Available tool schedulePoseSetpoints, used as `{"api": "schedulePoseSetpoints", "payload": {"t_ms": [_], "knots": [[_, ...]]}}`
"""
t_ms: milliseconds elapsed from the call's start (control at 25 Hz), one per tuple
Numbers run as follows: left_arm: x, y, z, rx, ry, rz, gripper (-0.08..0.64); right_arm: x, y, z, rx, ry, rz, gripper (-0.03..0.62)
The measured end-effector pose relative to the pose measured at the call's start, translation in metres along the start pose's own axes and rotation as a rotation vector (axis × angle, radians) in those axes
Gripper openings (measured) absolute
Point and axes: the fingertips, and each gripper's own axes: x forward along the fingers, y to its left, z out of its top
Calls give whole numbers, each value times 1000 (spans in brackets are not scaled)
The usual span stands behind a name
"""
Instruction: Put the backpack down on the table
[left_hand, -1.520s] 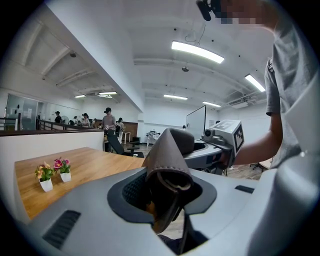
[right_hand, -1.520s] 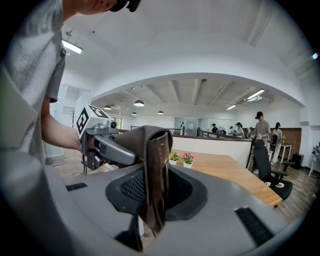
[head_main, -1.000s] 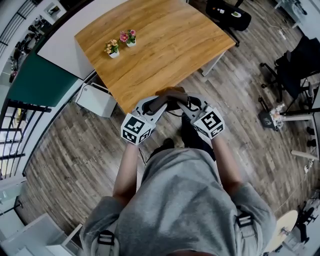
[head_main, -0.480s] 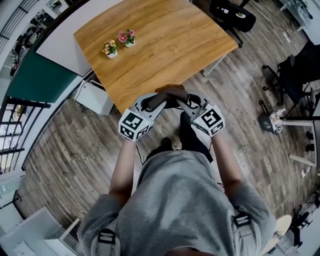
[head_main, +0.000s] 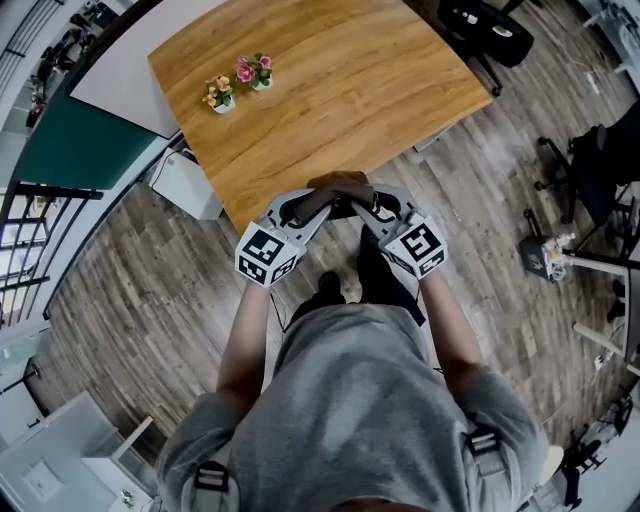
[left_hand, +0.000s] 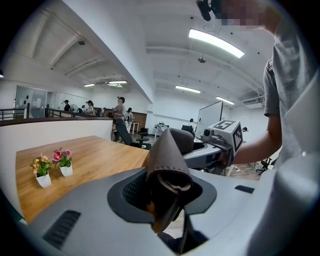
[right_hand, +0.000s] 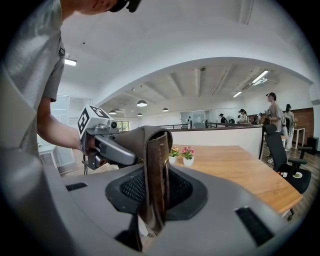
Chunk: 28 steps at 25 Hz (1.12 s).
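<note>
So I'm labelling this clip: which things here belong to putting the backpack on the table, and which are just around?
Job: backpack handle, clamped by left gripper and right gripper; wooden table.
Lying about: two flower pots on the table, white box beside it, black chair.

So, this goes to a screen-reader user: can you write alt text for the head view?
Seen from above, a person in a grey T-shirt grips a brown backpack strap with the left tool and right tool, by the near corner of a wooden table. Two potted flowers stand on its far left.
</note>
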Motion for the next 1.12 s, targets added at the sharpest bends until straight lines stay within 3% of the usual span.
{"api": "schedulePoseSetpoints", "payload": {"t_ms": [320, 1120], "knots": [[26, 21, 14, -7, 14, 57, 132, 12, -36, 7, 10, -25, 35, 89], [60, 65, 38, -94, -16, 341, 132, 53, -101, 19, -79, -16, 289, 94]]}}
